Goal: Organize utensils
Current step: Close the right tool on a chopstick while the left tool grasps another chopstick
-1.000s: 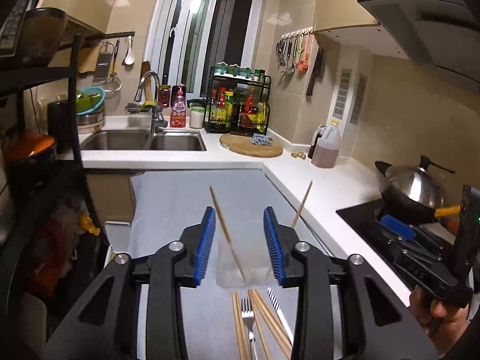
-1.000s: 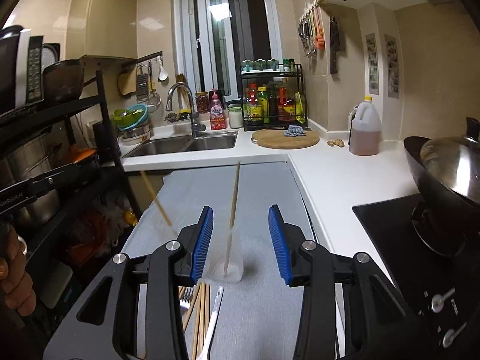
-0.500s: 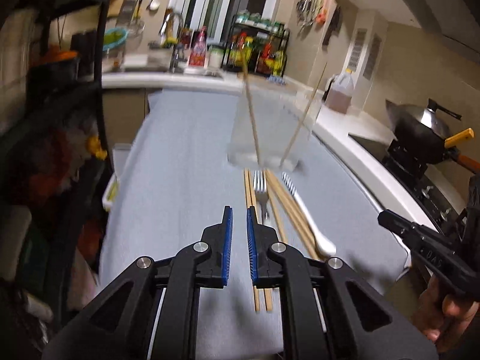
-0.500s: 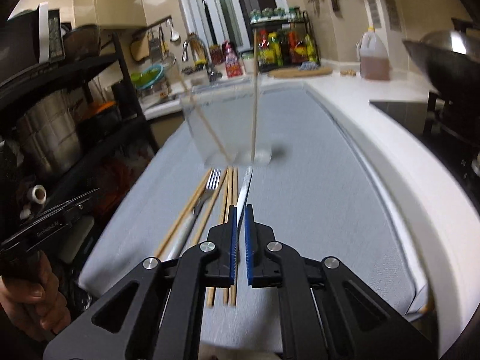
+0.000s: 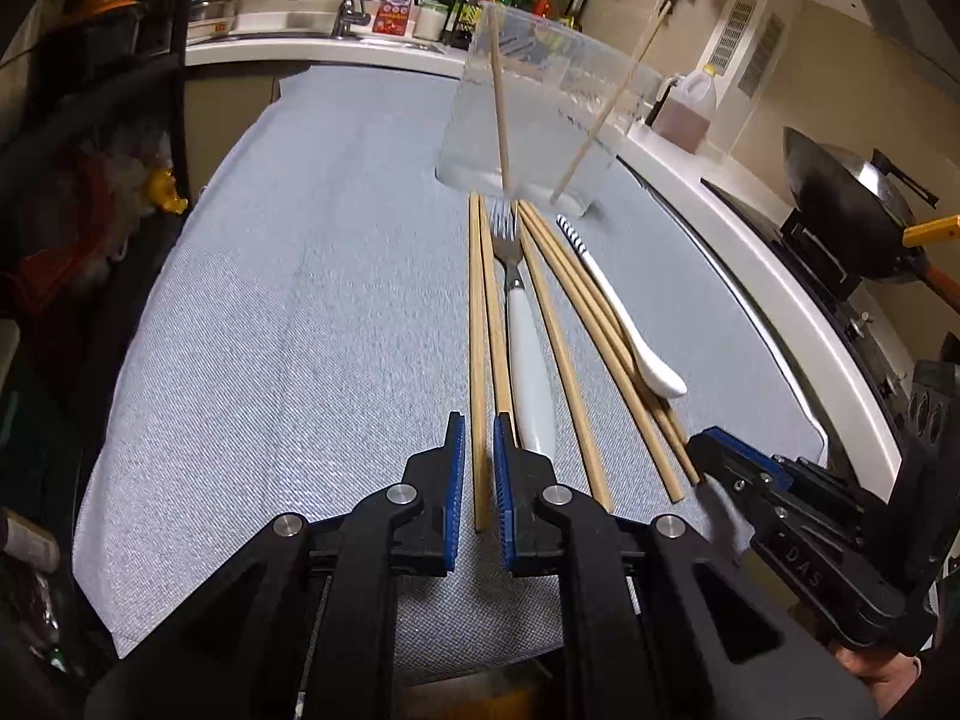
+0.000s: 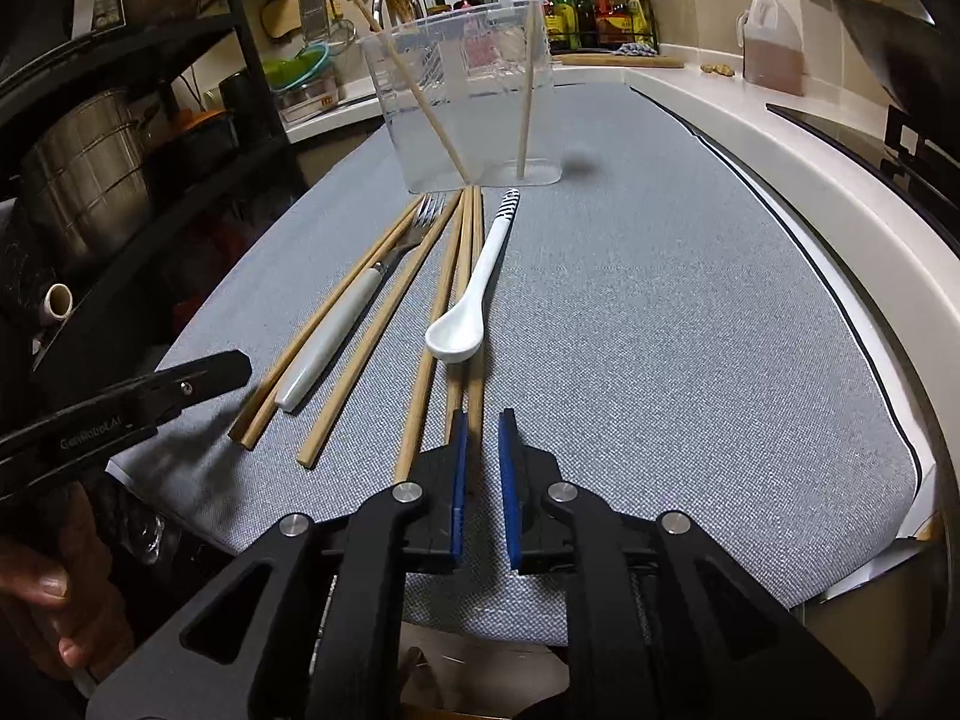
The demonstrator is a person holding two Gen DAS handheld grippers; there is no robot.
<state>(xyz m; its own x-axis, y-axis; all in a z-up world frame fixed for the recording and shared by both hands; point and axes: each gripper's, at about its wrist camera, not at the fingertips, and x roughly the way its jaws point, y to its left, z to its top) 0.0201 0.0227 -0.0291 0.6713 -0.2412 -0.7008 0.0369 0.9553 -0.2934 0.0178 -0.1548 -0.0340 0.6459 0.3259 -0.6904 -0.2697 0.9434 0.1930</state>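
**Both grippers low at the near edge of the mat**

My left gripper (image 5: 478, 468) sits at the near edge of the grey mat (image 5: 288, 312), jaws narrowed to a slim gap with the leftmost chopstick (image 5: 477, 360) running between the pads; whether they pinch it I cannot tell. My right gripper (image 6: 480, 468) is down too, jaws just as narrow, straddling the near end of the rightmost chopstick (image 6: 477, 300). Between them lie more loose chopsticks, a white-handled fork (image 5: 522, 354) and a white spoon (image 6: 471, 306), all pointing at the clear container (image 6: 468, 102) standing at the mat's far end. Two chopsticks (image 6: 528, 60) already lean inside it
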